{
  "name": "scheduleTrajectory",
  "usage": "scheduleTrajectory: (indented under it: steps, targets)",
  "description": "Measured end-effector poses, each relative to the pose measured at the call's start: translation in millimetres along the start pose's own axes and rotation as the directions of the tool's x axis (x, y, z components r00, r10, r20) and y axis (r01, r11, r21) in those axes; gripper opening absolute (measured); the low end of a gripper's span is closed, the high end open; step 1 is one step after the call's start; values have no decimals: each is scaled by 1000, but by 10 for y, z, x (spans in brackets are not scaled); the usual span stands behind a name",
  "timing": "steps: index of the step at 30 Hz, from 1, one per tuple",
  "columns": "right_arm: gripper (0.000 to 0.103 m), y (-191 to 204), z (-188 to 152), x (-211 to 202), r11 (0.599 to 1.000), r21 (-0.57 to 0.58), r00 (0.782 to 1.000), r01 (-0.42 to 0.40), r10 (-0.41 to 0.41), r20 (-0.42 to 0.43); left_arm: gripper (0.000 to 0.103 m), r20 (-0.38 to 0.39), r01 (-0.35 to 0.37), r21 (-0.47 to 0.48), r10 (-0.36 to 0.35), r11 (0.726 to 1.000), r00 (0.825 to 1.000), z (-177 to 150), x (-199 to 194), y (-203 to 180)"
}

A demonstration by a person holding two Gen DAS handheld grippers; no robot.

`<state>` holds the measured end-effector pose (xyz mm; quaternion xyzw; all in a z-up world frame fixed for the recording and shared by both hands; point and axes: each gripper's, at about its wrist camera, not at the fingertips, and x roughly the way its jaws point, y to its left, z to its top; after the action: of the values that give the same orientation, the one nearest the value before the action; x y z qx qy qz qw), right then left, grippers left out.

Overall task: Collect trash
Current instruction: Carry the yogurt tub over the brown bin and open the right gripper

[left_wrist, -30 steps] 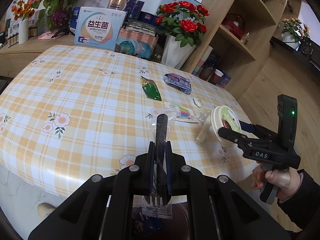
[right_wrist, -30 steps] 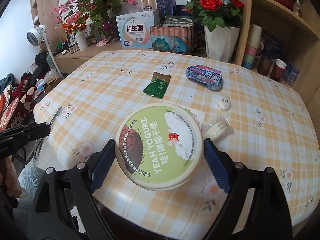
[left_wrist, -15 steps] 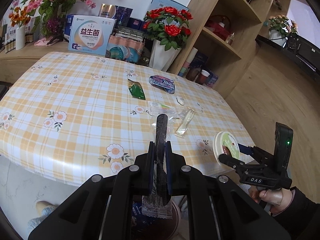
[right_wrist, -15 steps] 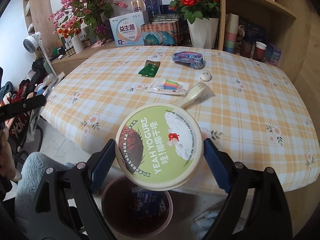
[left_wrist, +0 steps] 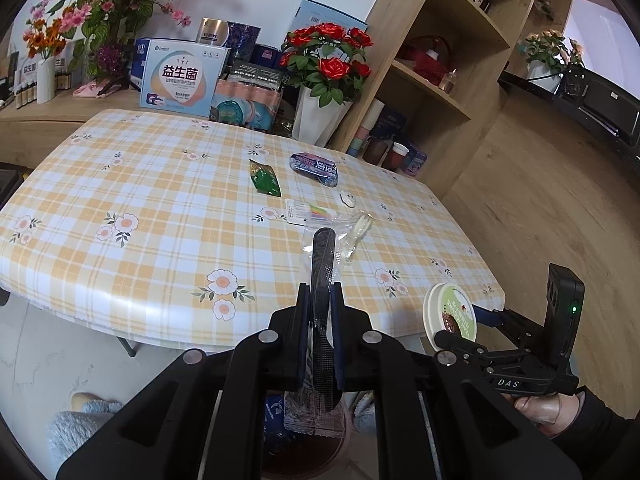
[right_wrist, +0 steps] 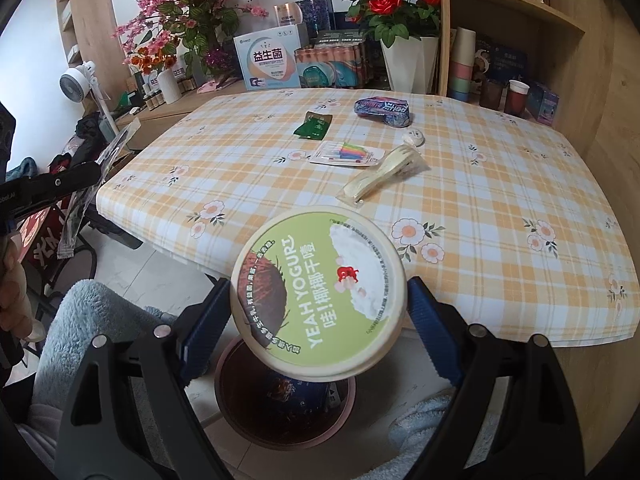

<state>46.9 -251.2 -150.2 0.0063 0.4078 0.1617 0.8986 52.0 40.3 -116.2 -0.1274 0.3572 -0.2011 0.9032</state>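
Observation:
My left gripper [left_wrist: 320,304] is shut on a black utensil in a clear wrapper [left_wrist: 323,256], held off the table's near edge. My right gripper [right_wrist: 320,300] grips a round yogurt tub [right_wrist: 320,292] with a green lid by its sides, above a brown trash bin [right_wrist: 240,412] on the floor. In the left wrist view the right gripper [left_wrist: 460,322] and the tub [left_wrist: 450,312] hang at the lower right. On the checked tablecloth lie a green packet [right_wrist: 314,124], a blue-purple wrapper [right_wrist: 384,108], a candle packet [right_wrist: 348,153] and a wrapped white fork [right_wrist: 380,178].
A small white object [right_wrist: 414,136] lies near the wrapper. A white vase of red roses [right_wrist: 404,60], boxes and a wooden shelf [right_wrist: 520,40] stand behind the table. Fluffy light-blue clothing [right_wrist: 92,320] of the person sits beside the bin.
Both grippers have drawn back off the table past its near edge with their loads. The bin has come into sight beneath the tub.

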Motion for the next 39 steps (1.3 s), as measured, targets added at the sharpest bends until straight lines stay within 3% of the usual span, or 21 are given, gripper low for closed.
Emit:
scheduleTrajectory:
  steps: [16, 34, 39]
  targets:
    - [86, 45, -160, -132, 1000, -9, 1000, -19, 19, 4, 10, 13, -30, -18, 30, 999, 999, -97, -203, 27]
    - [88, 400, -259, 179, 994, -74, 992, -87, 79, -97, 10, -10, -22, -59, 21, 998, 1000, -202, -124, 155]
    - [94, 432, -230, 208, 993, -78, 993, -85, 78, -91, 10, -17, -21, -61, 20, 998, 1000, -213, -103, 171]
